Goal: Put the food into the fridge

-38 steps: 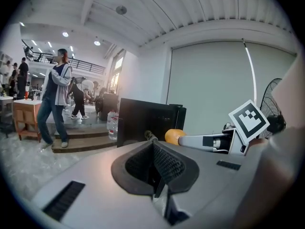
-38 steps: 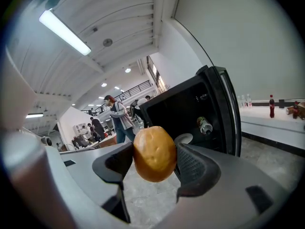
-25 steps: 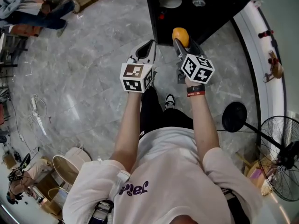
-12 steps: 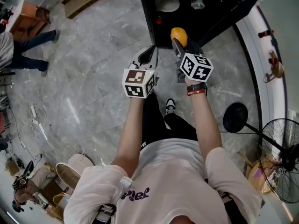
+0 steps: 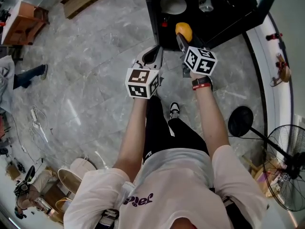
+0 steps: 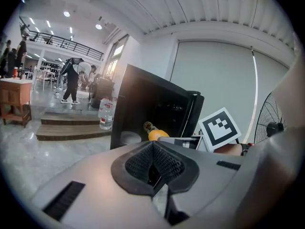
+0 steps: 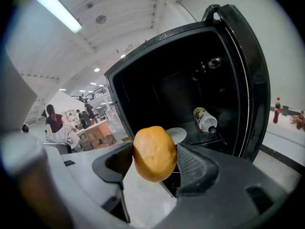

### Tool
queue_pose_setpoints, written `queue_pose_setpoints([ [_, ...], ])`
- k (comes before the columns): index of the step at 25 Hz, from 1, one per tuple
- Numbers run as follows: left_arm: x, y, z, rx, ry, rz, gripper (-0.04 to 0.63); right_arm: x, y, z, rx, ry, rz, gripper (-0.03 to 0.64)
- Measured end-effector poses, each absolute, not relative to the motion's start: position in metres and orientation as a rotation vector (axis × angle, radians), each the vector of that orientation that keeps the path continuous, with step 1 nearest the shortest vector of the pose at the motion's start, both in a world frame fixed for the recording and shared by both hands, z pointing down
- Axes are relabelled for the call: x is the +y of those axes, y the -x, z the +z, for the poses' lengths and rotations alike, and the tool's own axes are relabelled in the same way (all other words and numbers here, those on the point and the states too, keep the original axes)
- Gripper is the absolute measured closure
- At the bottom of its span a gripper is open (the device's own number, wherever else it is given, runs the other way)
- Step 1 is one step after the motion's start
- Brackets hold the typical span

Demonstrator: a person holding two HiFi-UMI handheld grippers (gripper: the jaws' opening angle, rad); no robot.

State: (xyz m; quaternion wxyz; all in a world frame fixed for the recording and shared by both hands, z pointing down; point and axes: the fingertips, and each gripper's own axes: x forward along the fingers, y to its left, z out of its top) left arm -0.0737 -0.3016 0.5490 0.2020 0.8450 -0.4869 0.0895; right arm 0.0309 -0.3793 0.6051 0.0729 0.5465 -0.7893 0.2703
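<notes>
My right gripper is shut on an orange, rounded piece of food, held just in front of the small black fridge. The fridge door stands open to the right. Inside lie a white plate and a bottle on its side. My left gripper is shut with nothing between its jaws, level with the right one and to its left. The orange food also shows in the left gripper view.
A floor fan and its round black base stand to my right. A white curved ledge runs behind the fridge. Wooden steps and a water bottle lie to the left. People stand far off.
Both grippers and the orange food have kept their place in front of the fridge. A person at the far left has walked mostly out of the head view.
</notes>
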Motion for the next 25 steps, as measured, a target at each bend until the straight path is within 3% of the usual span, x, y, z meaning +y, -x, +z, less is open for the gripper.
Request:
queue_pose_setpoints([
  [25,-0.375,0.072,0.590,-1.333,-2.412,0.186,0.577,-0.485,-0.021,0.656,-2.369,-1.617,0.653,0.313],
])
